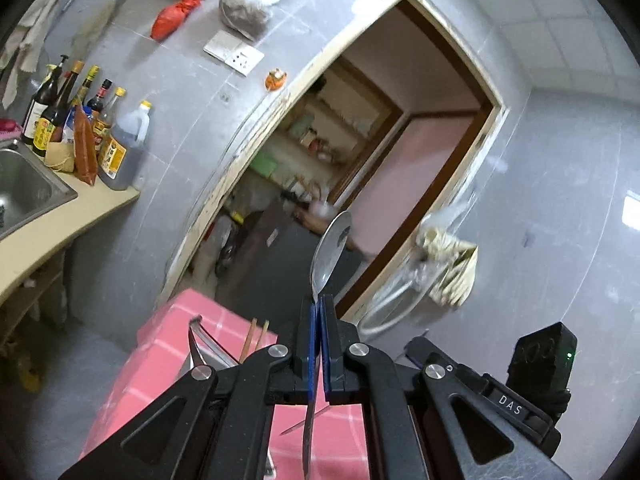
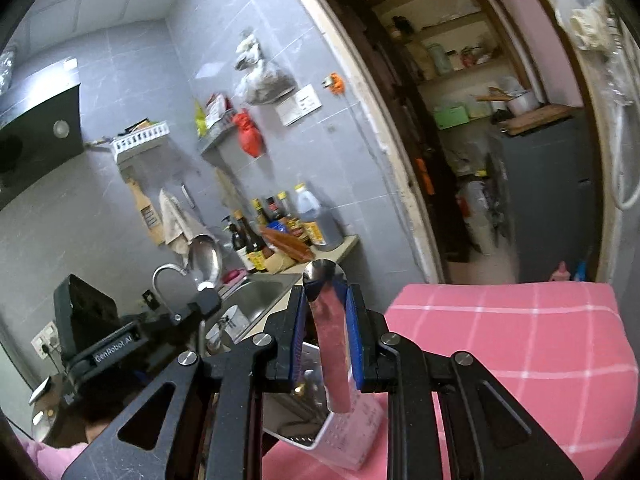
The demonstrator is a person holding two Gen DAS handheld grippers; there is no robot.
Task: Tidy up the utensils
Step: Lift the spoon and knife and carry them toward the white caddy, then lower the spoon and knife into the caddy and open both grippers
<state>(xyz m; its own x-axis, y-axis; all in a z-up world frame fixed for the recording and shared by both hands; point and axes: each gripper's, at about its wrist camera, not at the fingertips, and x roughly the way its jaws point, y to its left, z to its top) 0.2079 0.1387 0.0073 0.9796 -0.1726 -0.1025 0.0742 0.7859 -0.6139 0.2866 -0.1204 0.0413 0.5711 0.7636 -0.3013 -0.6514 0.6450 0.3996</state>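
I hold two utensils lifted above the pink checked tablecloth (image 2: 520, 344): my left gripper (image 1: 319, 320) pinches a shiny steel spoon (image 1: 330, 250), my right gripper (image 2: 326, 312) clamps a flat steel handle (image 2: 330, 328). Next, I judge, lowering both into the perforated steel holder (image 2: 344, 436) below.

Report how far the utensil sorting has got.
Done: wooden chopsticks already stand in the perforated metal holder on the pink checked cloth. In hand: the left gripper clamps a steel spoon; the right gripper holds a flat steel utensil. Left: dropping both in.
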